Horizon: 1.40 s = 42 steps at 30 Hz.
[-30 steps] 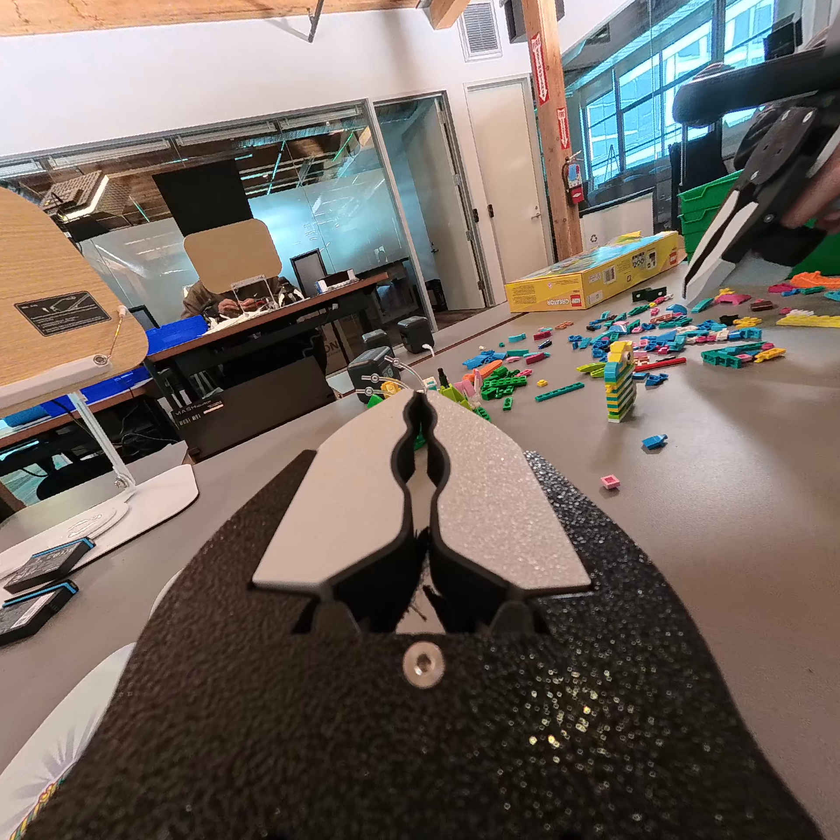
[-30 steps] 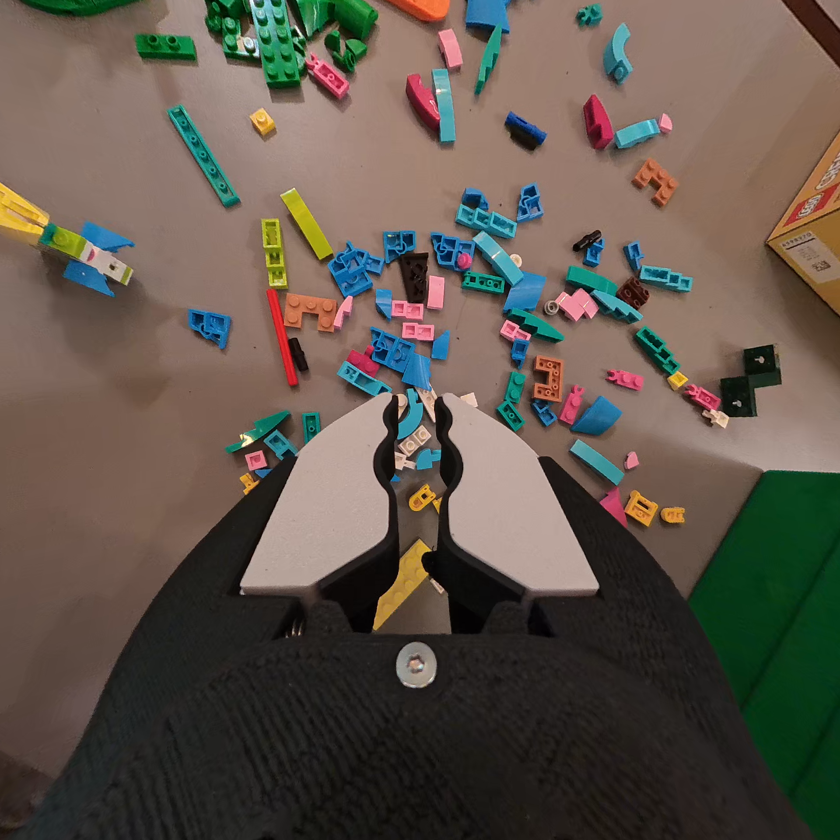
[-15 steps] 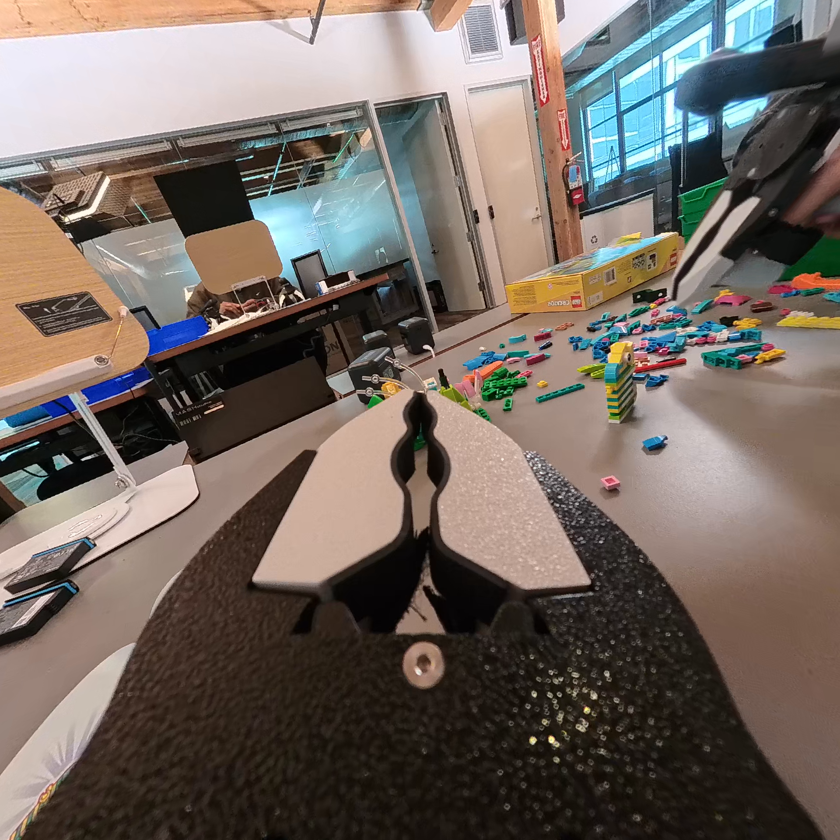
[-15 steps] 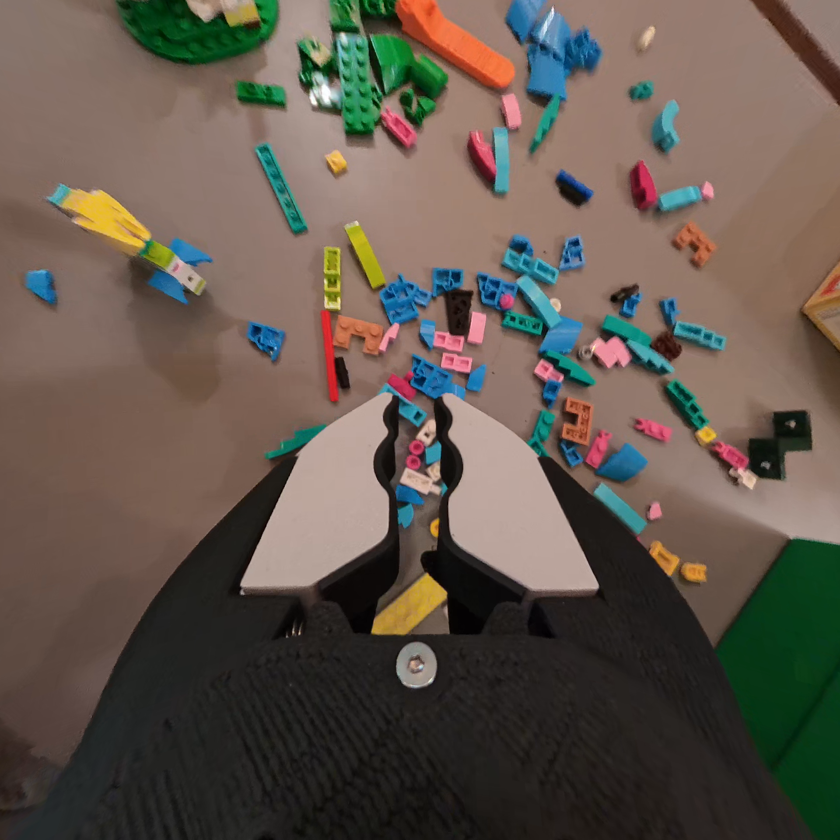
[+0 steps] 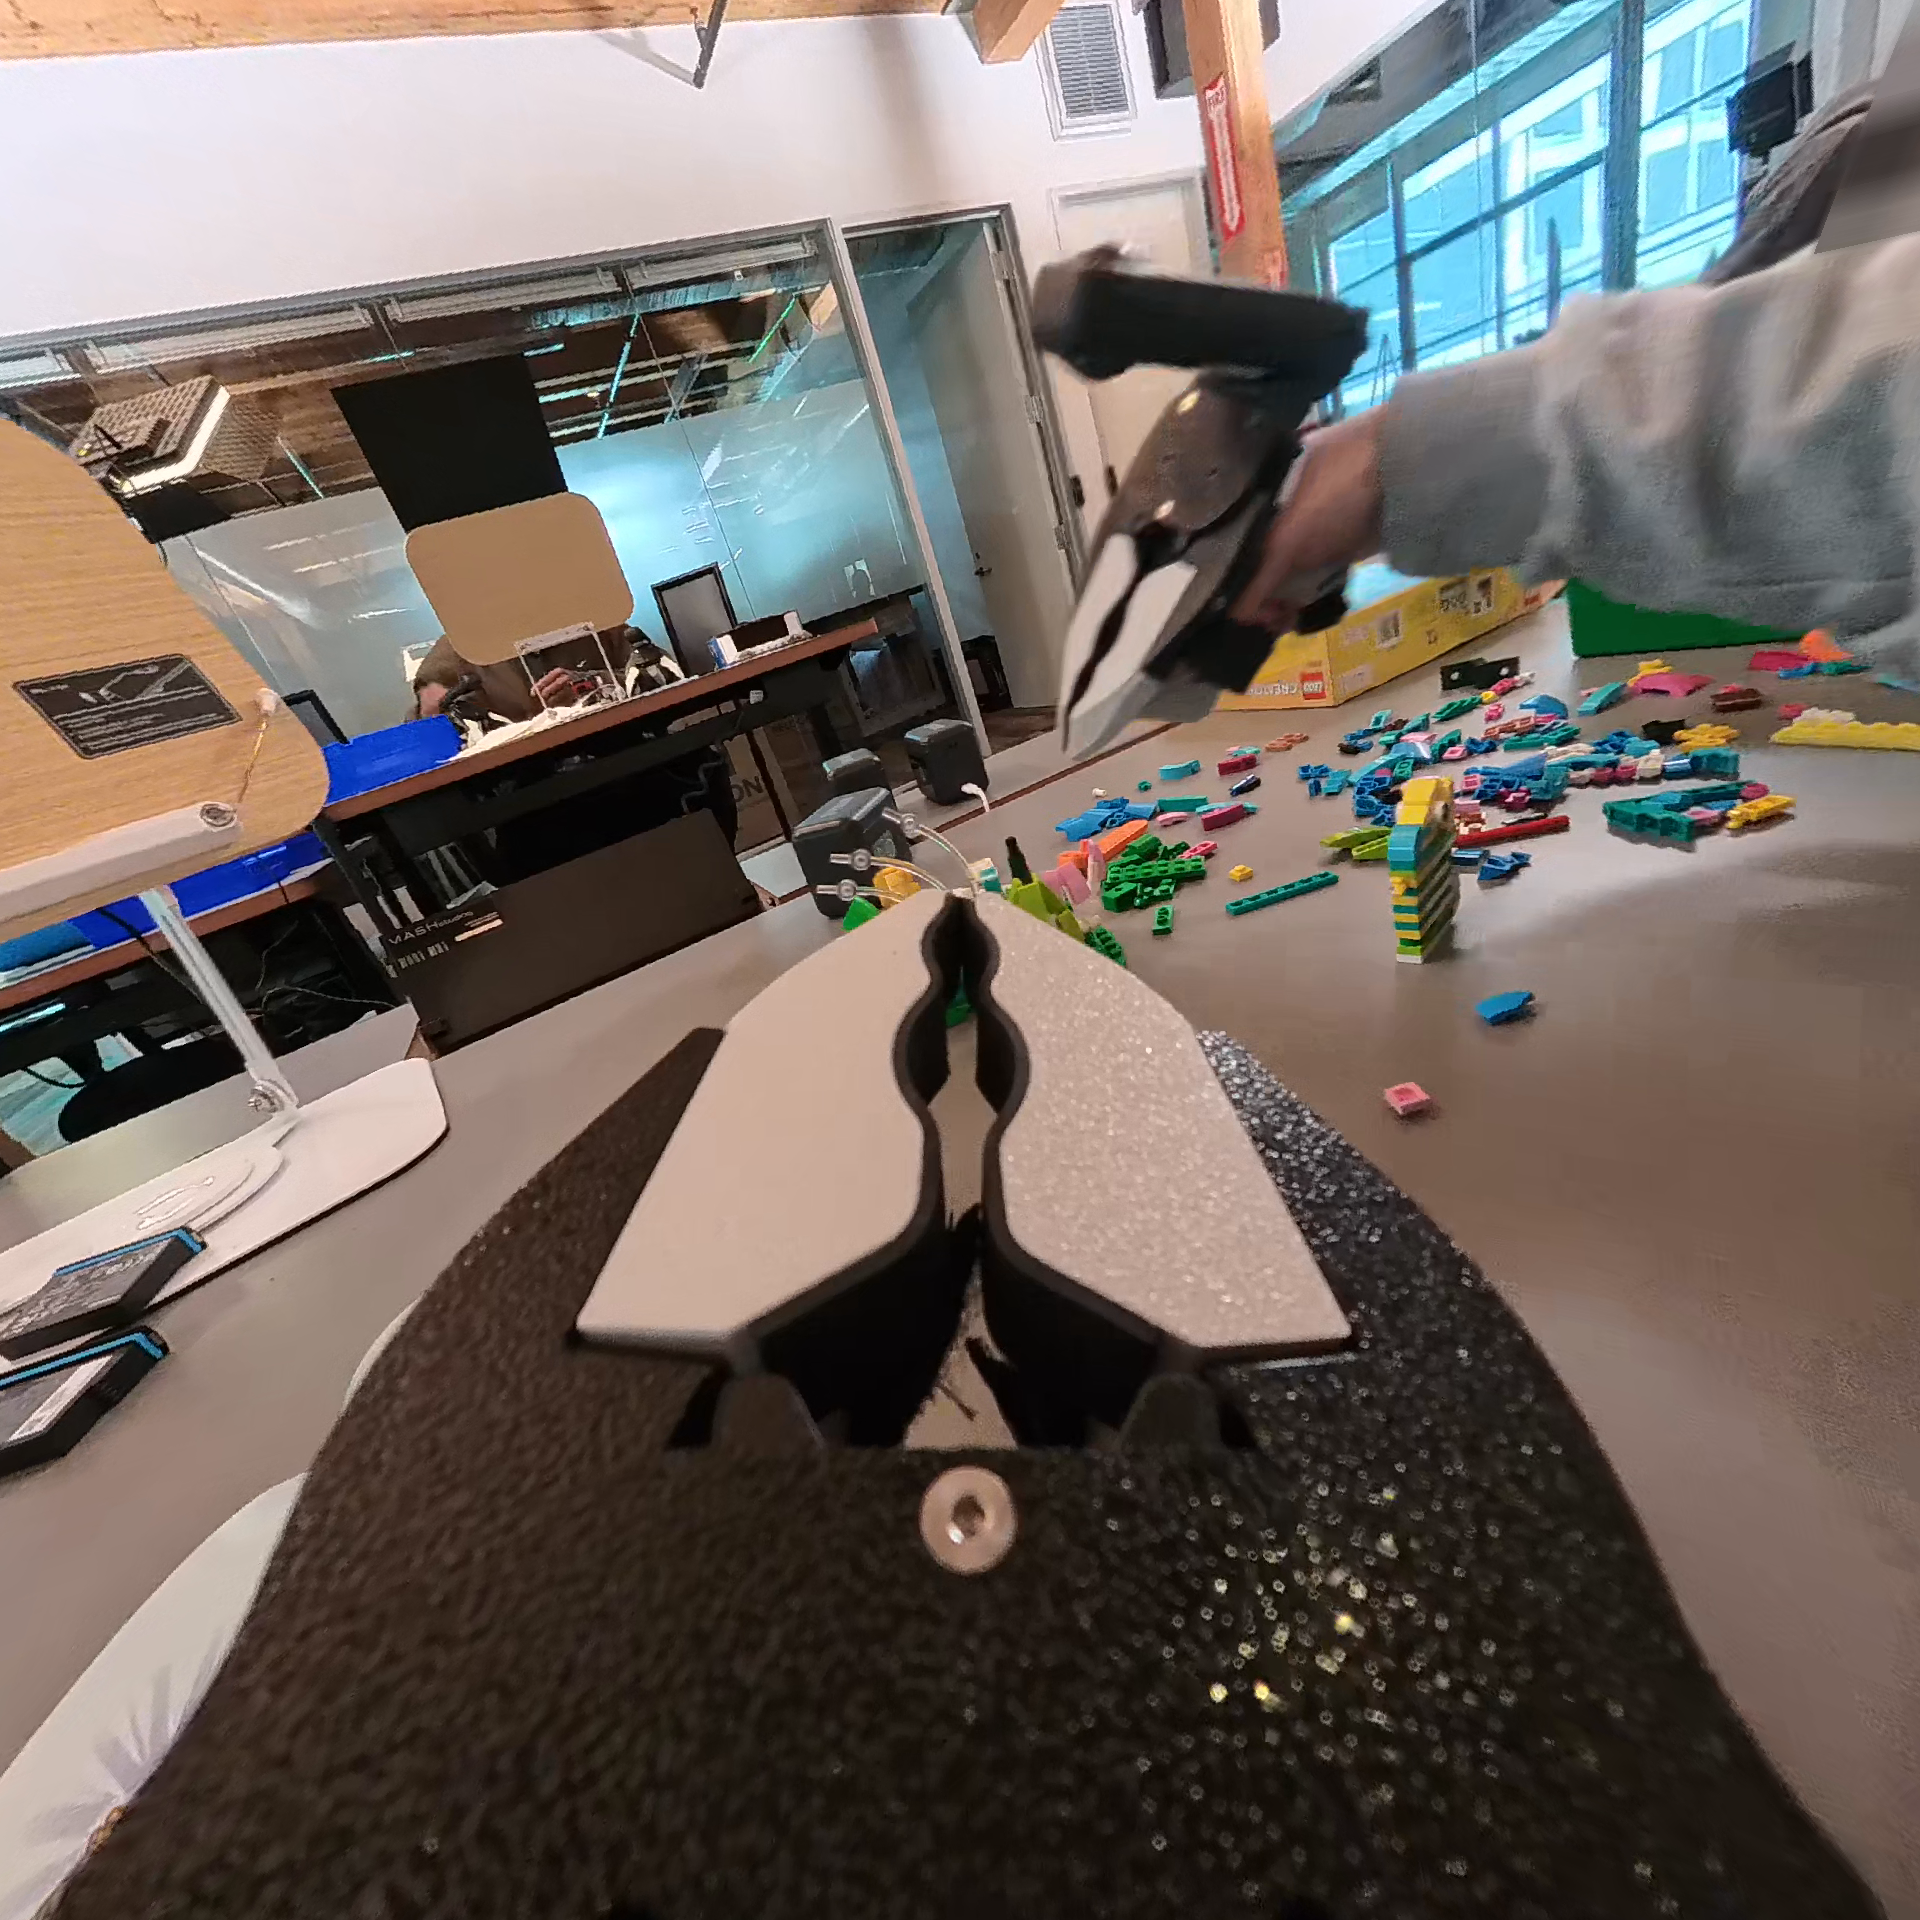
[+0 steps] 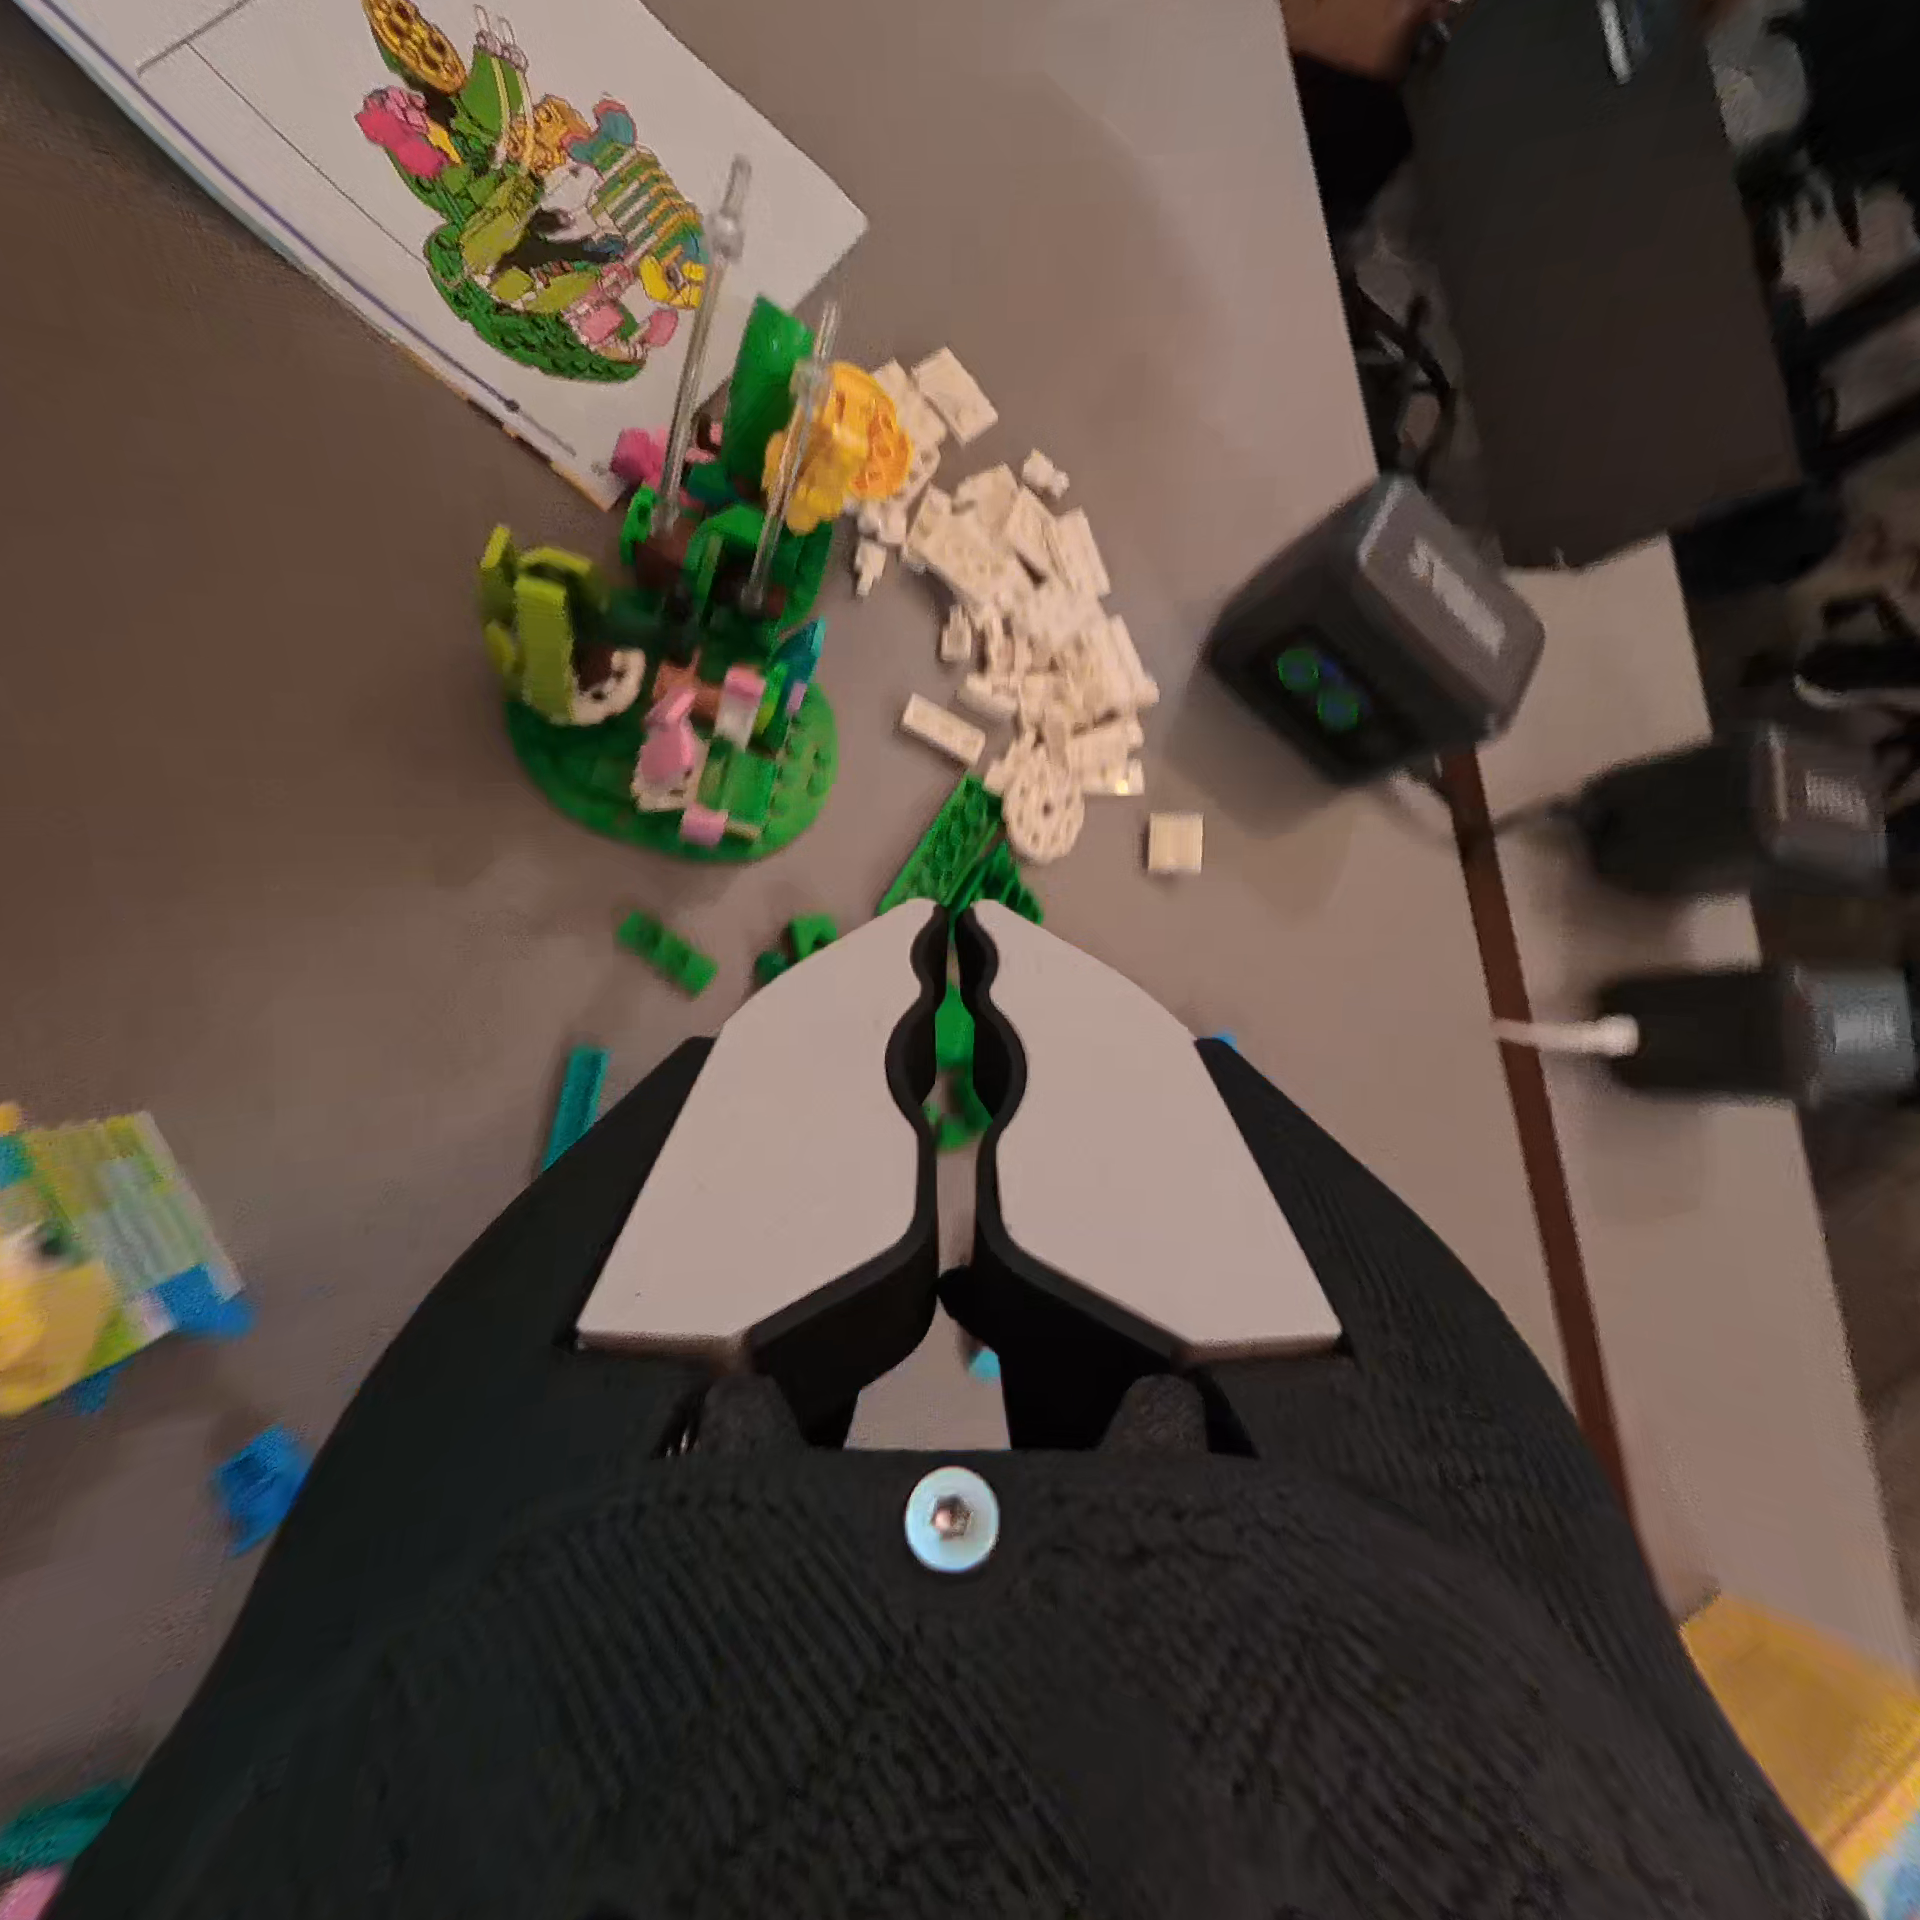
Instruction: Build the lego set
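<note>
My left gripper (image 5: 961, 916) is shut and empty, low over the grey table (image 5: 1558, 1195). A part-built lego model on a round green base (image 6: 675, 769), with clear stems and a yellow flower, stands just beyond it (image 5: 883, 883). My right gripper (image 6: 951, 914) is shut and held in the air above loose green bricks (image 6: 956, 852) beside the model. I see no piece between its tips. It also shows in the left wrist view (image 5: 1081, 717), held by a hand in a grey sleeve.
An instruction booklet (image 6: 312, 156) lies beyond the model. A pile of white pieces (image 6: 1039, 623) and a black charger (image 6: 1371, 644) sit near the table edge. A striped small build (image 5: 1423, 883), many coloured loose pieces (image 5: 1507, 758) and a yellow box (image 5: 1382, 634) lie to the right. About 25 cm separates my left fingertips from my right. From my right tips it is roughly 15 cm to the black charger (image 6: 1371, 644); from my left, 35 cm.
My right gripper has left the coloured loose pieces, swung across to above the green model, and its jaws have closed. My left gripper has not moved.
</note>
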Each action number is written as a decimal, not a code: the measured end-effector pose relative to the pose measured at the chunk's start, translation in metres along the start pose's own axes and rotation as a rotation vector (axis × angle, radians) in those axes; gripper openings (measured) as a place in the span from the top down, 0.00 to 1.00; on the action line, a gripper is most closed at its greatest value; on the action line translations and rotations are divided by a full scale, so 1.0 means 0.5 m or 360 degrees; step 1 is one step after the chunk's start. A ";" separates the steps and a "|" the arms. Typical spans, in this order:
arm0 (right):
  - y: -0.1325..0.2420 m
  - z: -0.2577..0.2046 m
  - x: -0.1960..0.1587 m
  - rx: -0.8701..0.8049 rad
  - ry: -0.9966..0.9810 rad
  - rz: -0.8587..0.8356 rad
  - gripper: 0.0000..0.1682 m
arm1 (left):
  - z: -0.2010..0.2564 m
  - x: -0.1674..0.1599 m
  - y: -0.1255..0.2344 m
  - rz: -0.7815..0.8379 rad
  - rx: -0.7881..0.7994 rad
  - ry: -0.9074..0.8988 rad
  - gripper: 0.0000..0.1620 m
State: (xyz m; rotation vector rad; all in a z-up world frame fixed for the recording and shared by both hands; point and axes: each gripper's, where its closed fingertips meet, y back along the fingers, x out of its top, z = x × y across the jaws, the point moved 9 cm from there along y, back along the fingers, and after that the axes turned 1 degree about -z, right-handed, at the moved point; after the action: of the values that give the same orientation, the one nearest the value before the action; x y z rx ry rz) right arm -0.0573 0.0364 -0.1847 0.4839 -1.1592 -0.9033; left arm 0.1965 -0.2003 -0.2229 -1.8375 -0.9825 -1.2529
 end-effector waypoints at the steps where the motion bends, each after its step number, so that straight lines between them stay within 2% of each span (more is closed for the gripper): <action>1: -0.023 0.012 0.016 0.0052 0.0065 -0.0011 0.98 | -0.003 0.000 0.000 0.0005 0.0003 0.0016 1.00; 10: -0.193 0.092 0.130 0.0343 0.0490 -0.0142 0.95 | -0.012 -0.002 -0.001 0.0019 -0.0006 0.0074 1.00; 15: -0.256 0.099 0.172 0.0531 0.0495 -0.0320 0.95 | -0.008 -0.002 -0.003 0.0008 -0.0023 0.0048 1.00; 19: -0.288 0.098 0.195 0.0608 0.0548 -0.0337 0.94 | -0.006 -0.002 -0.003 0.0011 -0.0034 0.0040 1.00; 22: -0.307 0.092 0.210 0.0715 0.0496 -0.0371 0.89 | -0.006 -0.003 -0.003 0.0015 -0.0037 0.0046 1.00; 30: -0.333 0.082 0.222 0.0892 0.0470 -0.0586 0.90 | -0.007 -0.003 -0.004 0.0023 -0.0051 0.0064 1.00; 33: -0.338 0.087 0.221 0.0727 0.0526 -0.0642 0.93 | -0.007 -0.004 -0.004 0.0025 -0.0054 0.0071 1.00; 37: -0.304 0.113 0.207 0.0589 0.0518 -0.0658 0.93 | -0.009 -0.004 -0.004 0.0036 -0.0052 0.0083 1.00; 42: -0.256 0.137 0.144 0.0538 0.0419 -0.0853 0.94 | -0.008 -0.005 -0.006 0.0028 -0.0055 0.0073 1.00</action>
State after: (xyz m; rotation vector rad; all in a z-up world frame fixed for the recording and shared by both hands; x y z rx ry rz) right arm -0.1576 -0.0872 -0.2139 1.1937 -0.9531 -1.0605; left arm 0.1917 -0.2026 -0.2238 -1.8313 -0.9234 -1.3032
